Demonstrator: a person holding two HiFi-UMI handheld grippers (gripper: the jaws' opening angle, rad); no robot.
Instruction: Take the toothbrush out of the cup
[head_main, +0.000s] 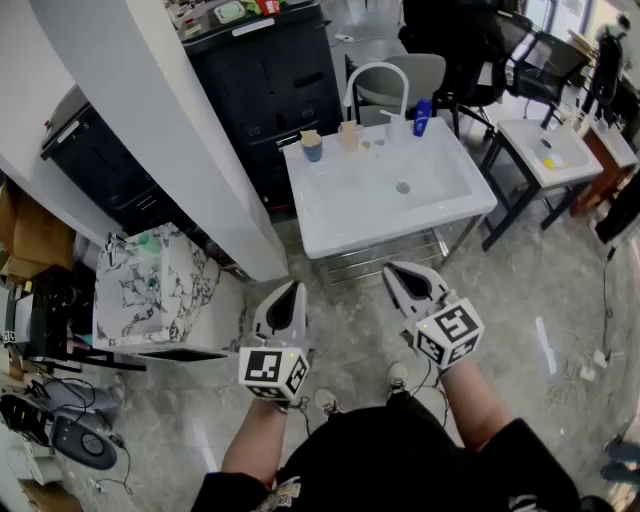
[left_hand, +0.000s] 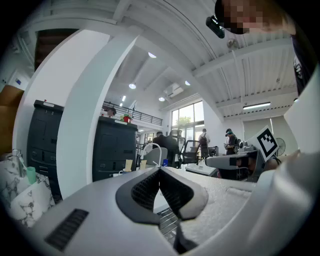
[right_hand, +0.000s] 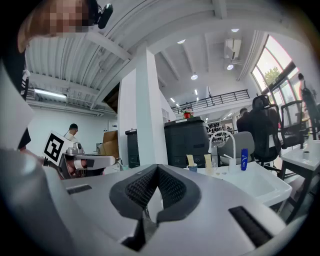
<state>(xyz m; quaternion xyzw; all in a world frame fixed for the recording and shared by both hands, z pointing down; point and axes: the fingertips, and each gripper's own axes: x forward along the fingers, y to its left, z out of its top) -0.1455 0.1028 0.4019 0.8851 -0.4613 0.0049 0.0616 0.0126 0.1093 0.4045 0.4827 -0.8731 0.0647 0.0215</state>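
No word, brand or number can be read. Only square black-and-white code markers are seen: one on the left cube (head_main: 272, 372) and one on the right cube (head_main: 450, 335). Each is made of a block pattern without letters. The blue bottle (head_main: 423, 117) on the back rim of the sink (head_main: 330, 215) is shown too small for any print to be made out.

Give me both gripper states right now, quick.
Left gripper: closed, holding nothing.
Right gripper: closed, holding nothing.
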